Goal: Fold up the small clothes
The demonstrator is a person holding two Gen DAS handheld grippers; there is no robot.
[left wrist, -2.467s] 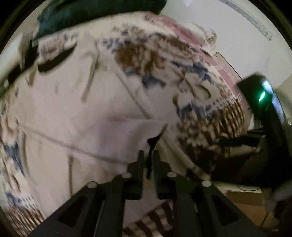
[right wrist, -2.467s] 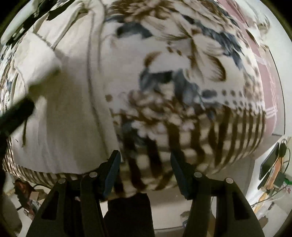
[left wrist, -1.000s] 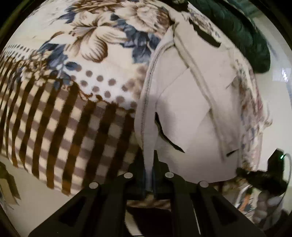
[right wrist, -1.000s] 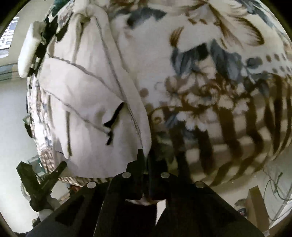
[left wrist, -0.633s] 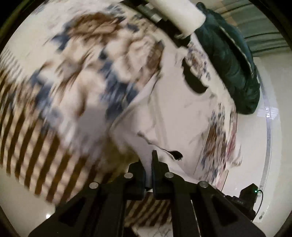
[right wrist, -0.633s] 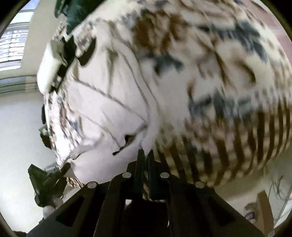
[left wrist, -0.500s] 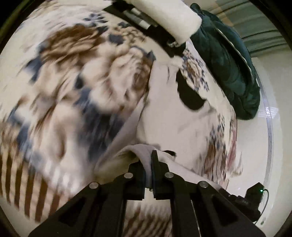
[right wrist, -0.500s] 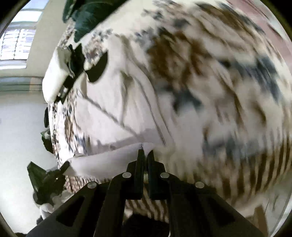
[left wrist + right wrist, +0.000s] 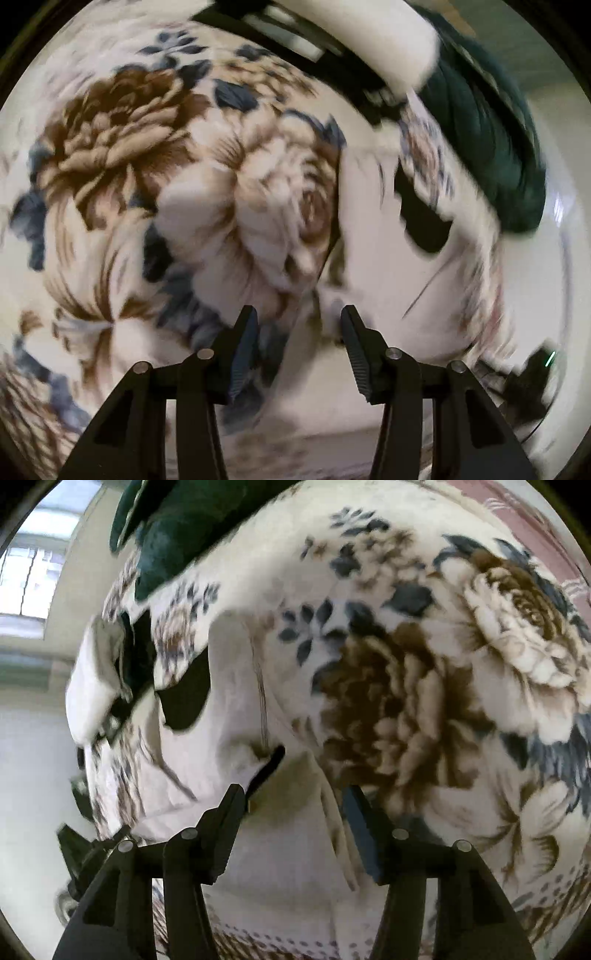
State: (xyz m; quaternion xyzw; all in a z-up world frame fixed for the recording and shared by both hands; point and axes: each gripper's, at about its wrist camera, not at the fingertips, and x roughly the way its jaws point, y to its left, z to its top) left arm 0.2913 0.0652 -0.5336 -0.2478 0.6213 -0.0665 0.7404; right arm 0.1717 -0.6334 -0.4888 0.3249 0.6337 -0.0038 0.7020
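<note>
A small white garment (image 9: 236, 716) with a black patch lies on a floral blanket (image 9: 406, 701). In the right wrist view its folded edge sits just beyond my open right gripper (image 9: 291, 797), which holds nothing. In the left wrist view the same garment (image 9: 373, 229) lies at the right, blurred, and my left gripper (image 9: 295, 321) is open and empty over the garment's left edge and the blanket (image 9: 147, 184).
A dark green jacket (image 9: 491, 147) lies at the far side of the bed; it also shows in the right wrist view (image 9: 184, 520). A white pillow (image 9: 373, 37) and dark items lie beside it. The other gripper (image 9: 85, 849) shows at the lower left.
Both grippers were shut on the garment's edge and carried it across the garment. Both have now opened and let it go, and the cloth lies folded.
</note>
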